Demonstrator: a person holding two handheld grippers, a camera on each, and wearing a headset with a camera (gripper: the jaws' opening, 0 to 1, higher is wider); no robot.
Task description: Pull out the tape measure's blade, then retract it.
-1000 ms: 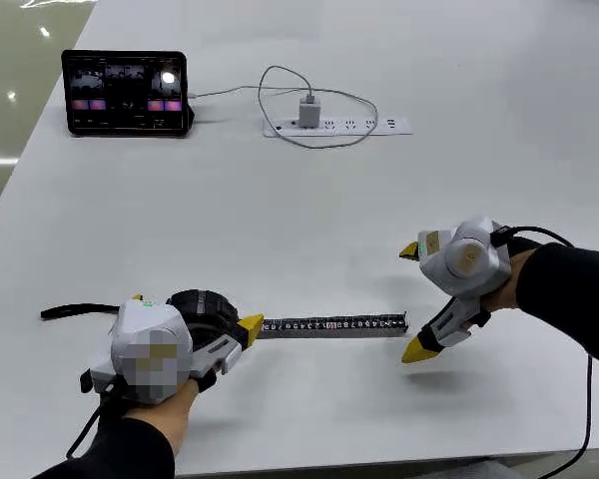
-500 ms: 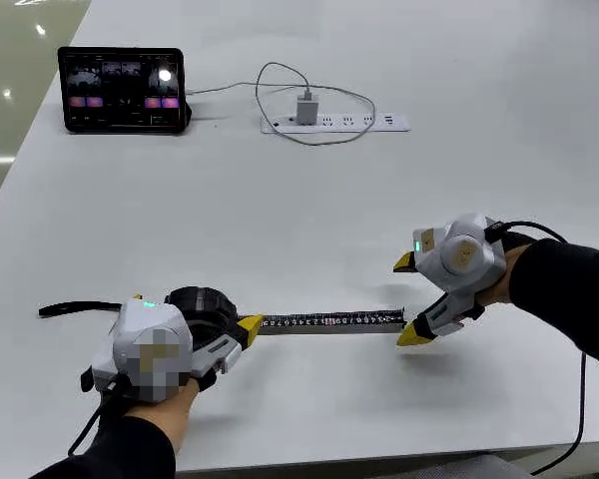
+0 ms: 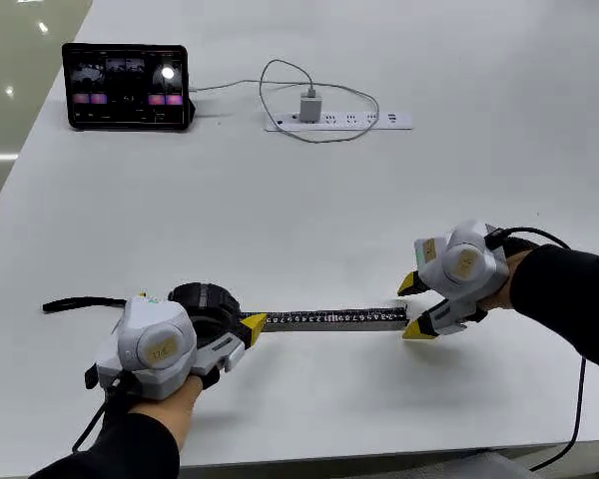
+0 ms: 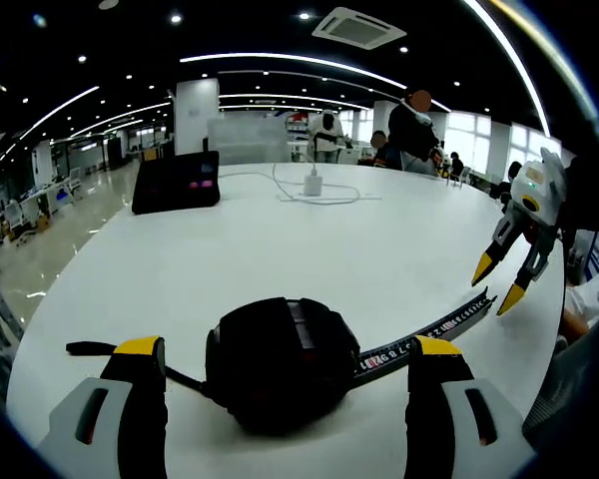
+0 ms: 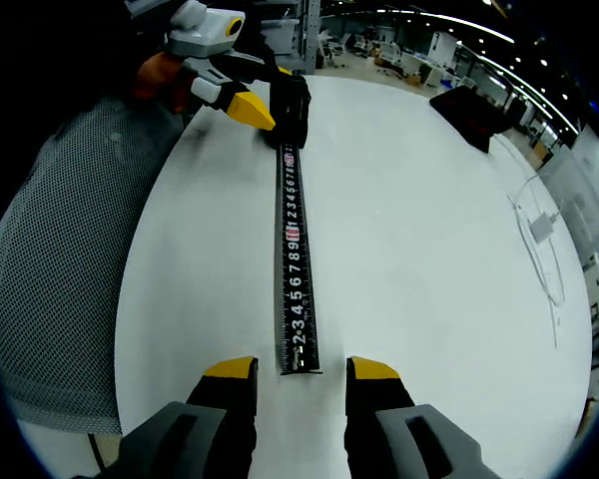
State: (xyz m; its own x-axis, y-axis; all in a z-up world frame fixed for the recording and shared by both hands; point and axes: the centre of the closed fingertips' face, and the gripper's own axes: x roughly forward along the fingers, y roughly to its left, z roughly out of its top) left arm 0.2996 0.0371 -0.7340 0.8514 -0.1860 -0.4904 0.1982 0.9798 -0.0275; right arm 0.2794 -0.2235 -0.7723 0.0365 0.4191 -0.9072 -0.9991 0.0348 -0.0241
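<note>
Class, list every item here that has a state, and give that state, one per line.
Blade: pulled out, lying flat.
Left gripper: open, straddling tape measure case.
Right gripper: open, straddling blade tip.
Tablet: screen lit.
Charger: plugged into power strip.

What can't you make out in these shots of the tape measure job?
Dark tablet screen: too small and blurred in head and left gripper views to read.
Round black tape measure case: near part covered by the left hand-held gripper in head view; dark, detail lost in left gripper view.
Thin black cable behind the right hand-held gripper: cut off by head view's bottom edge.
</note>
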